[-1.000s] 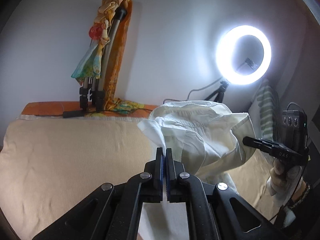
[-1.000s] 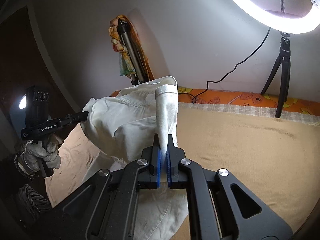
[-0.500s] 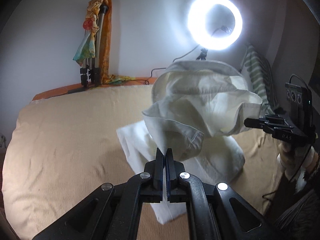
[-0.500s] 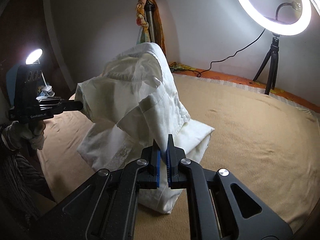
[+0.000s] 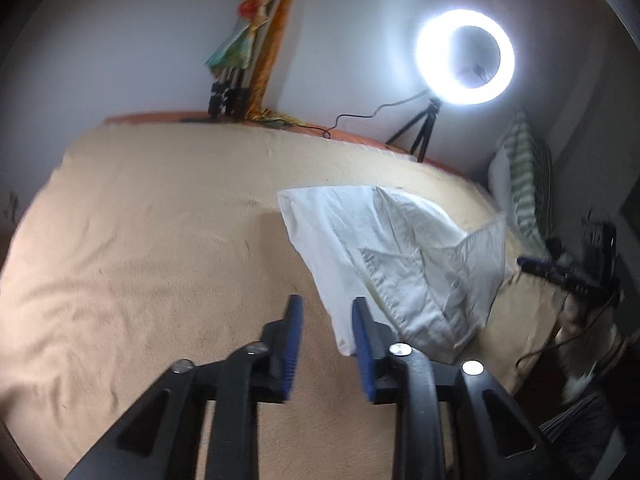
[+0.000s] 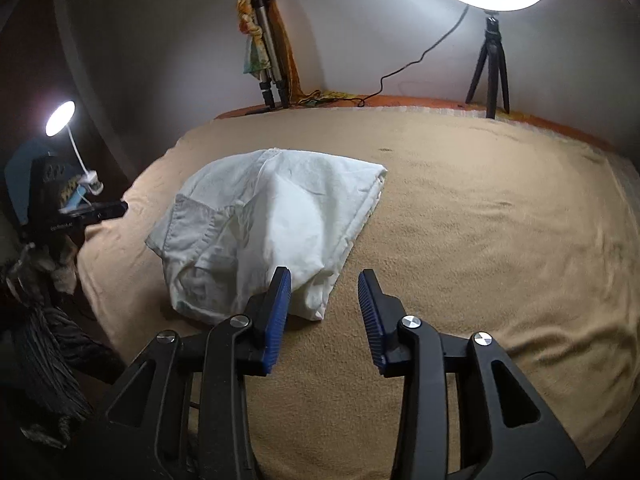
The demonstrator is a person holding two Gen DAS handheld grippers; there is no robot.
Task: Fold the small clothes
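Lying folded on a tan blanket-covered bed (image 6: 480, 240): one crumpled white cotton shirt (image 6: 272, 232). Left hand-held gripper (image 5: 326, 320), jaws opening, nothing pinched, shirt's near corner just beside its right finger. Right hand-held gripper (image 6: 322, 292), jaws opening, empty; shirt just left, its near edge behind the left finger.

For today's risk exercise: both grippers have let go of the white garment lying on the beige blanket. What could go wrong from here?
1. The white garment lies puffed and uneven, so the fold may slump open.
2. The left gripper, jaws opening, has a corner of cloth beside one finger; pulling away could drag it.
3. The right gripper, jaws also opening, sits close to the hem and might snag it.
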